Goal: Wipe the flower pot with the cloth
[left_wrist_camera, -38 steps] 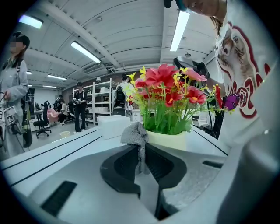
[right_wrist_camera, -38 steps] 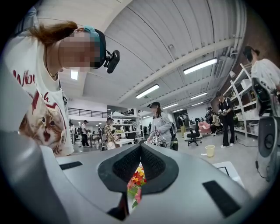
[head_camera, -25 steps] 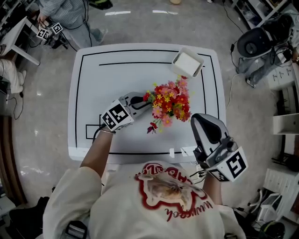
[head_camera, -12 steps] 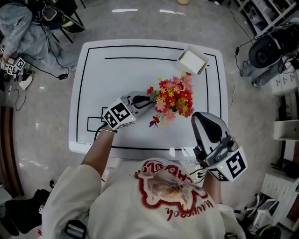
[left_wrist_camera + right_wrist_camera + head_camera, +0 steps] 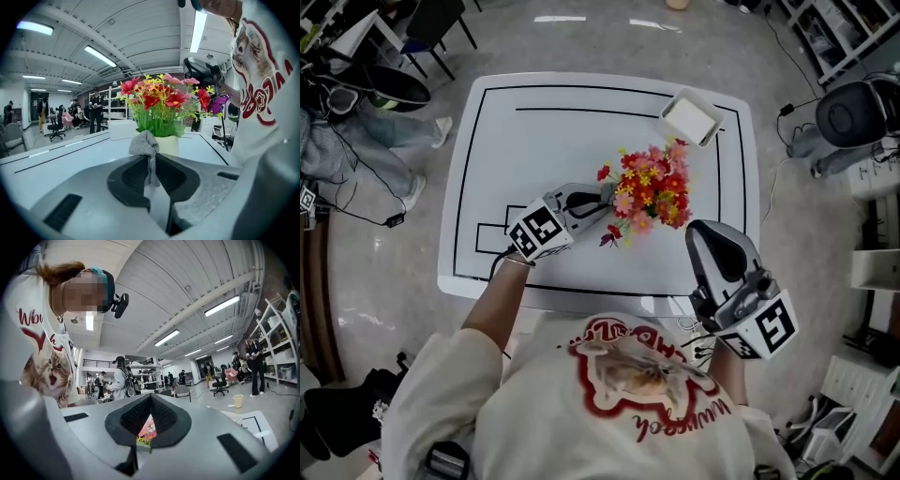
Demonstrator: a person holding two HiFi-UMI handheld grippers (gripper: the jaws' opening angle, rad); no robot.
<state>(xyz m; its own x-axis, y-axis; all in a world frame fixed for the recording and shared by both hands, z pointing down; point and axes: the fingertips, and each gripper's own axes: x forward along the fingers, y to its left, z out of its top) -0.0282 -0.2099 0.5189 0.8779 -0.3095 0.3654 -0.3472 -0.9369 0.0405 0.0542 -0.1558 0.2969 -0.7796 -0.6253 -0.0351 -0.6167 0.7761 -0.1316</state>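
**Wiping stance.** The left tool [image 5: 151,158] is clenched on a grey cloth [image 5: 144,143]. Its bunched end is brought up to the side of the white flower pot [image 5: 169,145], which stands mid-bench under the flowers [image 5: 652,183]. The right tool [image 5: 706,236], closed and empty, waits off the near edge, probably to stay clear.

From my seat, the head view looks steeply down from high over the flowers [image 5: 649,192], taking in the whole table [image 5: 534,150]. The left gripper view sits low and close beside the flowers, facing them nearly level. The right gripper view lies farther from the flowers, off the table's near edge, glimpsing them through its jaws. All three share the flowers.
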